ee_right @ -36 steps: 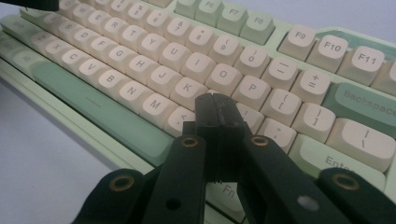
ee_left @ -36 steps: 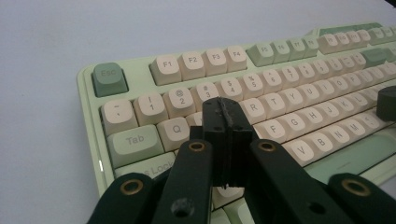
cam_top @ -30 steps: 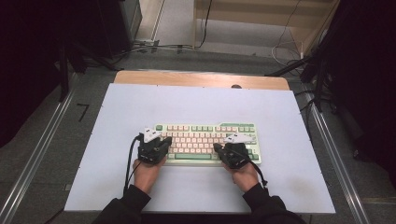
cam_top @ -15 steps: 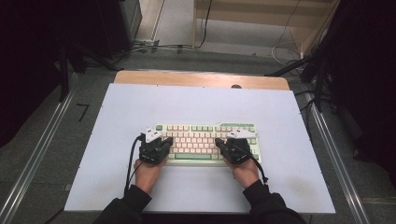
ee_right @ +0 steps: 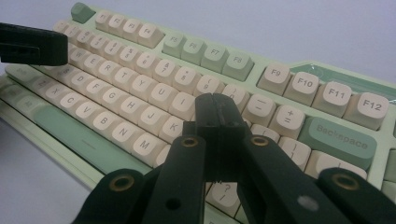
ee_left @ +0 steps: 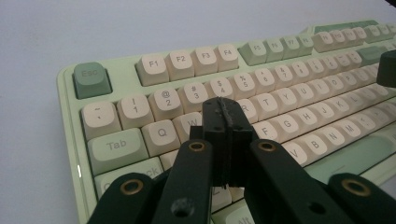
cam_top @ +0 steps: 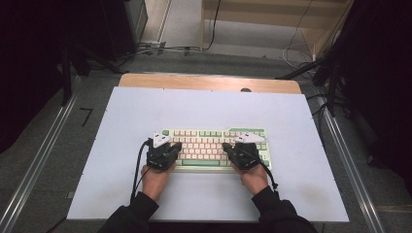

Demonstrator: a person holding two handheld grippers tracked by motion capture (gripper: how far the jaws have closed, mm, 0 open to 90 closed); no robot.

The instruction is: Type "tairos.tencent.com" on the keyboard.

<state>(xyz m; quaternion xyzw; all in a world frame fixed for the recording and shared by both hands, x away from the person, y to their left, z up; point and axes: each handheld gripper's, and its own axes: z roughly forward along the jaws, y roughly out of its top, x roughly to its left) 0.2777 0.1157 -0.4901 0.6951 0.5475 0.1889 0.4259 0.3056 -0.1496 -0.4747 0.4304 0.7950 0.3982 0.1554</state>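
Both hands slightly nearer the person than before, each hand-held gripper, left (ee_left: 223, 122) and right (ee_right: 215, 116), closed empty over the keyboard (cam_top: 214, 141).

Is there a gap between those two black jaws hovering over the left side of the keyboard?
No, in the left gripper view the left gripper has its jaws pressed flat together above the keyboard.

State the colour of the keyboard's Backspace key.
Sage green, darker than the cream letter keys. The Backspace key shows best in the right gripper view.

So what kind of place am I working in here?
Probably a lab or recording workspace rather than an office: a plain white table bearing one green keyboard, metal floor rails either side, loose cables and dark curtains behind.
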